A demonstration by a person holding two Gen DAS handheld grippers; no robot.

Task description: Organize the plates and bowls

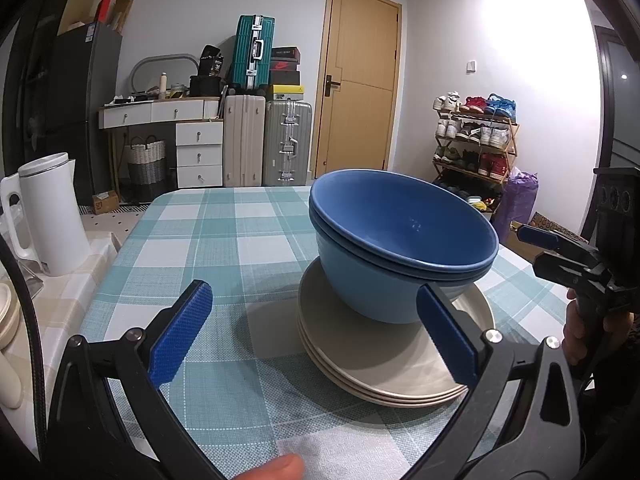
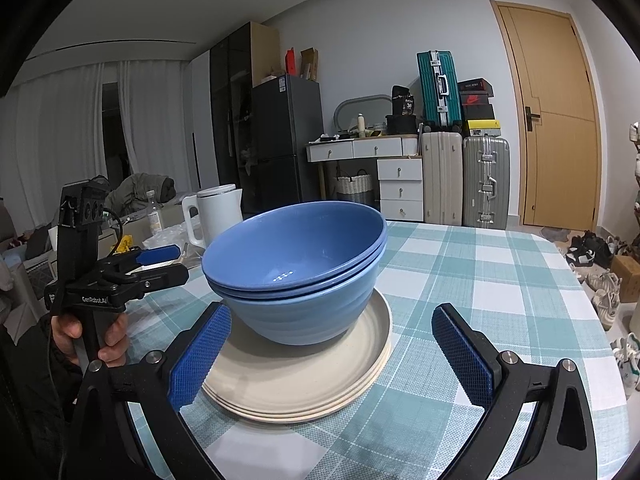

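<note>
Three nested blue bowls (image 1: 400,240) (image 2: 296,264) stand on a stack of three cream plates (image 1: 380,364) (image 2: 288,380) on the green-checked tablecloth (image 1: 224,240). My left gripper (image 1: 313,290) is open and empty just in front of the stack, its right finger overlapping the plates' near rim. From the other side my right gripper (image 2: 331,313) is open and empty, its left finger beside the plates' rim. Each gripper shows at the edge of the other's view, held by a hand: the right gripper (image 1: 536,238) and the left gripper (image 2: 158,256).
A white kettle (image 1: 48,216) (image 2: 216,216) stands on a beige-checked side surface left of the table. Cream crockery (image 1: 6,320) sits at the far left edge. Suitcases, drawers, a door and a shoe rack (image 1: 476,140) line the far wall.
</note>
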